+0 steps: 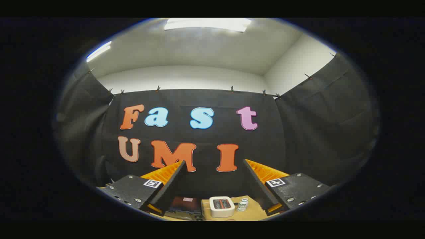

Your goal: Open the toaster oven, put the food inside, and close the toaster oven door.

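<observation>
Both fingers point(179, 181) of the gripper point(214, 176) sit right up close, black wedges with orange ribbed backing, spread wide with a big gap between them and nothing held or touched. Each one is bolted to a black plate with a small square marker tag on it. Down low in that gap, beyond the fingertips, you can see a light wooden table point(255, 210). On it there's a white toaster point(221, 206) seen from above, with a dark and reddish top, and just beside it on the right a small white bottle point(242, 204) standing upright, close but I'd say not touching. Left of the toaster is a dark boxy thing with a black top point(184, 204), right by the left finger's tip; that could be the toaster oven, but so little of it shows that I honestly can't tell, and I can't make out a door or any food. Behind the table hangs black cloth point(325, 126) clipped along a rail, wrapping round on the left and right sides too, so the booth is closed in on three sides. Above the cloth are plain white walls and a white ceiling point(199, 49) with a bright light panel point(207, 24) overhead and another strip light point(98, 50) off to the left. Gripper is pointed fairly level at the back cloth, well above the table, with lots of open air around both fingers.
</observation>
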Demonstrator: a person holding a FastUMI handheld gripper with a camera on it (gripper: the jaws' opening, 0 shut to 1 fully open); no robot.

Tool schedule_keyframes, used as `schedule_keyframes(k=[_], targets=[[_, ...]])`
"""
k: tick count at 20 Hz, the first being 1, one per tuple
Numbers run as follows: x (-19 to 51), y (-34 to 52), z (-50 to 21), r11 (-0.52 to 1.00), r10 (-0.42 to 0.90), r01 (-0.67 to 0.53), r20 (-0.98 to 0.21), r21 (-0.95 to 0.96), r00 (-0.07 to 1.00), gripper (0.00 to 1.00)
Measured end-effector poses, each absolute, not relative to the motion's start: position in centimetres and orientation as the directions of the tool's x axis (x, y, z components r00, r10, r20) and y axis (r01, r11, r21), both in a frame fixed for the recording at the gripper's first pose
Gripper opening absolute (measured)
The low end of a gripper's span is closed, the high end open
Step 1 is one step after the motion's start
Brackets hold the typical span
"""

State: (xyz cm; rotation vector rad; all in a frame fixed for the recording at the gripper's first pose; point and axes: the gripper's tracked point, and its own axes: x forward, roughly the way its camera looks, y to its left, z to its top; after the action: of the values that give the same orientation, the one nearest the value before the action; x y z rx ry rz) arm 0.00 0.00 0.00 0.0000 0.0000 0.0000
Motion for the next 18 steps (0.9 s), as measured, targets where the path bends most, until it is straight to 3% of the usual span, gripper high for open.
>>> schedule_keyframes(k=[12,18], targets=[[0.5,1.4,-1.3,1.0,0.017,-0.018,-0.032,-0.022,0.999,0.98],[0.9,3.7,-4.7,0.999,0.049,-0.048,-0.109,0.016,0.993,0.98]])
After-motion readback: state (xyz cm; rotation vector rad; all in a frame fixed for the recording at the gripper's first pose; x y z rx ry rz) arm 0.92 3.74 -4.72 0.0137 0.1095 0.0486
